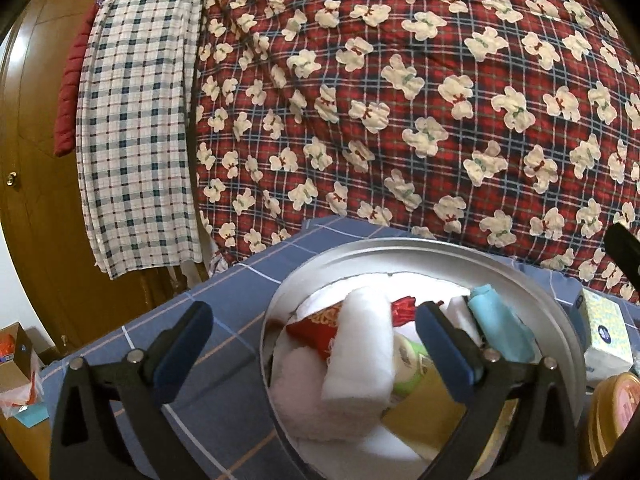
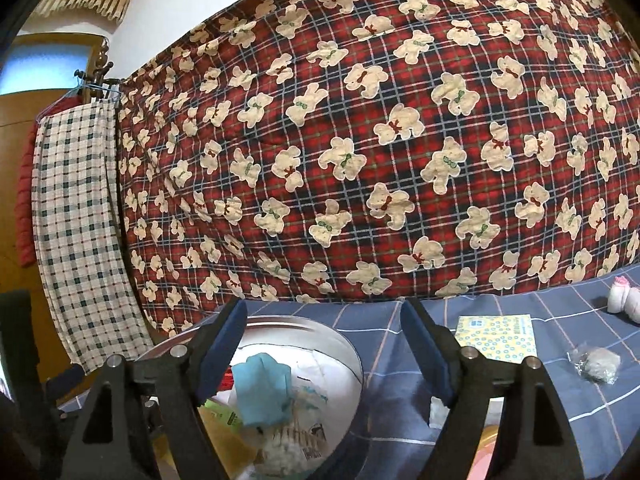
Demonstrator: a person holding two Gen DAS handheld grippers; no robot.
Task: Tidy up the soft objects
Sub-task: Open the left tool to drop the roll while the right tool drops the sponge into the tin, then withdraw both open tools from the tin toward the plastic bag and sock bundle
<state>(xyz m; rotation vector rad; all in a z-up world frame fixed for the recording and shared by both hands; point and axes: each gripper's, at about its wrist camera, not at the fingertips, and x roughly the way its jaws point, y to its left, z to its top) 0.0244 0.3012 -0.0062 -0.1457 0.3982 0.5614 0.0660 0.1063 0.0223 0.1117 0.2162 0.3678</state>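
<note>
A round metal basin (image 1: 400, 254) stands on the blue checked cloth and holds soft things: a white sponge block (image 1: 360, 356), a pink fluffy piece (image 1: 300, 392), a red packet (image 1: 320, 330), a teal cloth (image 1: 502, 326). My left gripper (image 1: 316, 344) is open and empty above the basin's near left part. In the right wrist view the basin (image 2: 340, 336) shows with the teal cloth (image 2: 262, 390) on top. My right gripper (image 2: 324, 344) is open and empty over the basin's right rim.
A tissue box (image 2: 496, 336) lies right of the basin and also shows in the left wrist view (image 1: 604, 328). A clear bag with grey stuff (image 2: 598, 364) and a white and pink soft toy (image 2: 624, 298) lie further right. A bear-print quilt (image 2: 360, 140) hangs behind. A yellow tin (image 1: 612, 412) is near.
</note>
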